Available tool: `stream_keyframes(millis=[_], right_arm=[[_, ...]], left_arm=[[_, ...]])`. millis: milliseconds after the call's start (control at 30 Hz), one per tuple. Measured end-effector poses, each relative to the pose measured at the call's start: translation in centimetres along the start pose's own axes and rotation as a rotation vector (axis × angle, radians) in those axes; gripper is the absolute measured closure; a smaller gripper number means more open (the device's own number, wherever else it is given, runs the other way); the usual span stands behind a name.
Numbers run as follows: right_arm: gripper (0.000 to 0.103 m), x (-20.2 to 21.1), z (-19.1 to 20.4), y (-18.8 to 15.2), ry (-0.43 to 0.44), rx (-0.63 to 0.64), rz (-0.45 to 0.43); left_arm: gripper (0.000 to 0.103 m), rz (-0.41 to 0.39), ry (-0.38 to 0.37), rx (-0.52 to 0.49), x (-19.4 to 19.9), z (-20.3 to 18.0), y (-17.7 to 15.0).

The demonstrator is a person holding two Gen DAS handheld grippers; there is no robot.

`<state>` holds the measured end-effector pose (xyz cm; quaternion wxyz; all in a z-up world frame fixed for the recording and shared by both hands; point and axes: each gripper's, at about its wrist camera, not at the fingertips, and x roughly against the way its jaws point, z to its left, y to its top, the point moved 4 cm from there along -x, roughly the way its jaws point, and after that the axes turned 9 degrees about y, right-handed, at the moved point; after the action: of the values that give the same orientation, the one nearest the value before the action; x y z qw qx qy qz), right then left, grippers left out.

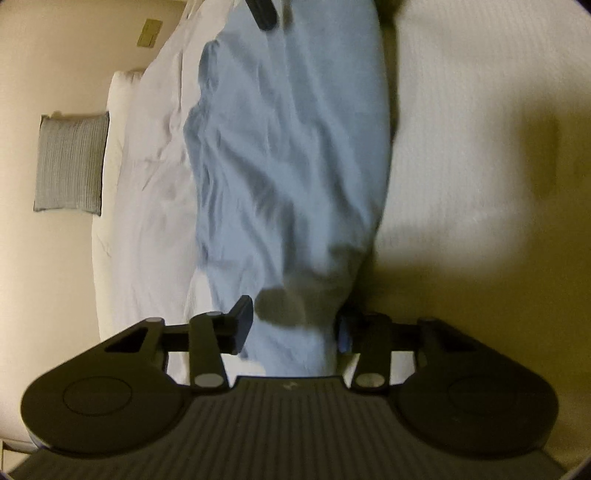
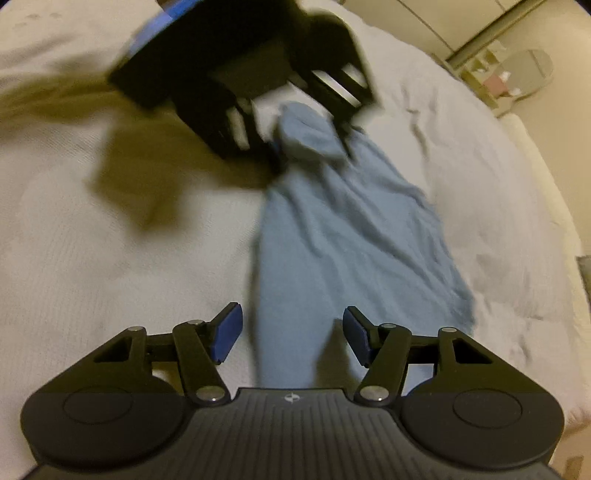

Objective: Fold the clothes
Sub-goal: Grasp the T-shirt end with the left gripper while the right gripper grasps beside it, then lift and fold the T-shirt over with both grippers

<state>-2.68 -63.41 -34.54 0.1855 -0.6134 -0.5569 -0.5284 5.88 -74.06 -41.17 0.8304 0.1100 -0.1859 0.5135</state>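
Note:
A light blue garment (image 1: pixel 288 155) lies stretched out and wrinkled on a white bed (image 1: pixel 480 110). In the left wrist view my left gripper (image 1: pixel 293 328) is open, its fingers on either side of the garment's near end. In the right wrist view the garment (image 2: pixel 340 236) runs from my open right gripper (image 2: pixel 291 336) away to the left gripper (image 2: pixel 306 144), which is blurred and stands over the far bunched end. The right gripper's jaws straddle the cloth's near end without closing on it. A fingertip of the right gripper (image 1: pixel 264 13) shows at the top of the left wrist view.
A rumpled white sheet (image 1: pixel 155 177) covers the bed beside the garment. A grey pillow (image 1: pixel 70 162) lies against the beige wall. In the right wrist view, shelving and a round mirror (image 2: pixel 524 70) stand beyond the bed's far corner.

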Motion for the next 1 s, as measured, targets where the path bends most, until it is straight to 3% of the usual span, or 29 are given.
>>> stream_keyframes(millis=[100, 267, 300, 367, 400, 433, 833, 1000], right_arm=[[0.047, 0.3, -0.7, -1.0, -0.034, 0.002, 0.012], [0.052, -0.9, -0.6, -0.5, -0.044, 0.052, 0.034], [0.057, -1.2, -0.8, -0.4, -0.043, 0.062, 0.038], [0.069, -1.5, -1.3, -0.5, -0.033, 0.073, 0.047], [0.09, -1.4, -1.6, -0.7, -0.028, 0.072, 0.051], [0.1, -1.1, -2.0, -0.9, -0.026, 0.068, 0.051], [0.1, 10.2, -9.3, -4.5, 0.004, 0.051, -0.063], [0.1, 14.6, -13.7, -7.2, 0.019, 0.056, -0.072]], left_arm=[[0.069, -0.006, -0.009, -0.023, 0.3, -0.5, 0.5], [0.072, 0.045, -0.02, 0.024, -1.6, 0.6, 2.1], [0.082, 0.066, -0.041, 0.037, -1.6, 0.8, 2.2], [0.091, 0.073, -0.04, 0.067, -0.7, 2.2, 3.1], [0.095, 0.077, -0.039, 0.082, -0.3, 2.9, 3.6], [0.096, 0.08, -0.038, 0.096, 0.2, 3.6, 4.0], [0.099, 0.121, -0.028, 0.273, 5.5, 12.1, 9.4], [0.099, 0.136, -0.003, 0.318, 2.2, 18.0, 13.8]])
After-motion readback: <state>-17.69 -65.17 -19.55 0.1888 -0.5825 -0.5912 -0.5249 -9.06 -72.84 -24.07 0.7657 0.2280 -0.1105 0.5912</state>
